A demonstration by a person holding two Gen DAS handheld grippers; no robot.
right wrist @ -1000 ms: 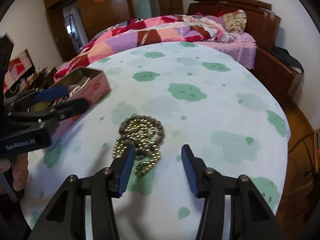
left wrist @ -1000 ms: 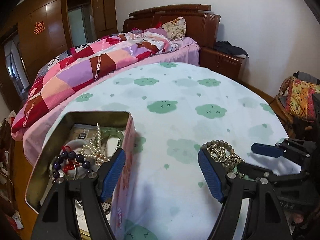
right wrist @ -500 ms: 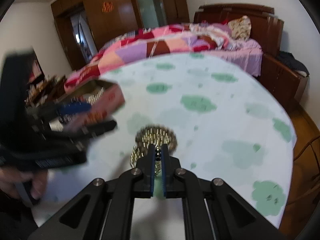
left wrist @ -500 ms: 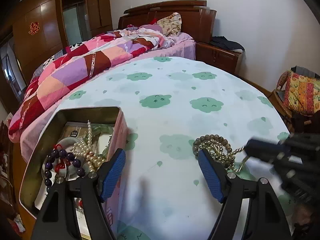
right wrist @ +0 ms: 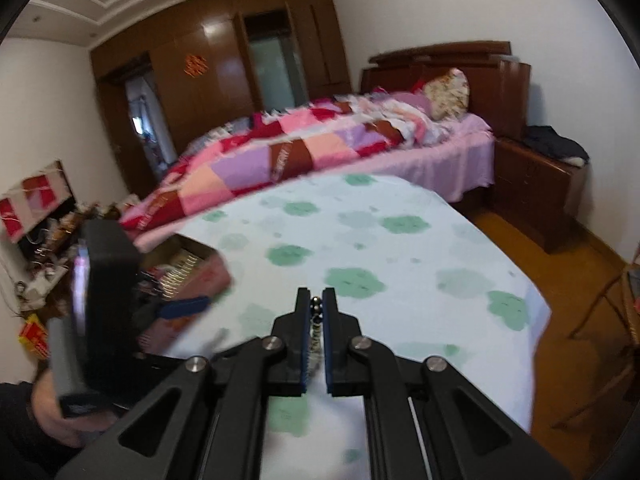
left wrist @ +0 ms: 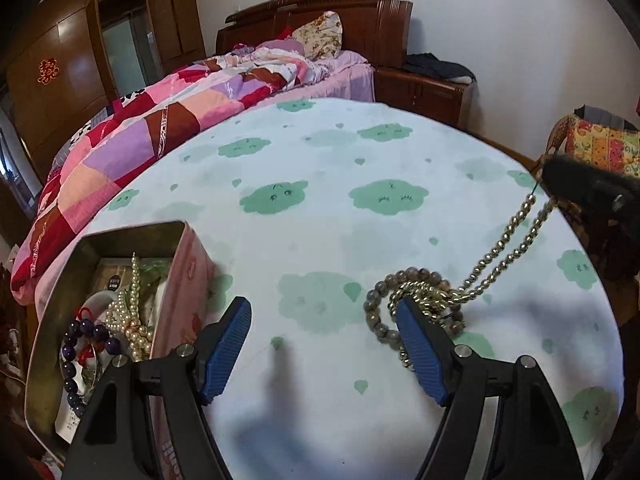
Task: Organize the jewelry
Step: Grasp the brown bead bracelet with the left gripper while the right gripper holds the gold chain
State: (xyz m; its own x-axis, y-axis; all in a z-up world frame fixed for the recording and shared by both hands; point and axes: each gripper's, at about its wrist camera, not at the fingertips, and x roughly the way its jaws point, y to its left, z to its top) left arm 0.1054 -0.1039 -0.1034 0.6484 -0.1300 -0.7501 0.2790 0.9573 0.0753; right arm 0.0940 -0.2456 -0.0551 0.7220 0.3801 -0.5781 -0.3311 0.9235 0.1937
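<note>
The right tool (right wrist: 316,312) was clamped on a gold bead chain (left wrist: 504,244), a few beads showing between its blue pads (right wrist: 329,320). In the left wrist view that chain ran taut in two strands from the blurred right tool, at the right edge, down to a heap on the table (left wrist: 320,208), where the rest of it lay coiled. One grey bead bracelet (left wrist: 380,312) ringed that heap, touching it.

The left tool (left wrist: 324,344) stood wide open with nothing between its two blue pads (left wrist: 224,352). Its right pad lay over the near edge of the heap; whether it touched the beads could not be told.

One open tin (left wrist: 176,292) sat at the table's left side, well apart from the heap. Inside it lay one strand of pearls (left wrist: 134,312), one dark purple bead bracelet (left wrist: 86,332) with a red tassel, and some cards beneath; a green item further back was too hidden to name.

The table wore a pale cloth printed with green clouds. One bed (right wrist: 320,140) with a patchwork quilt stood behind it. A hand (right wrist: 52,416) held the left tool's body in the right wrist view.
</note>
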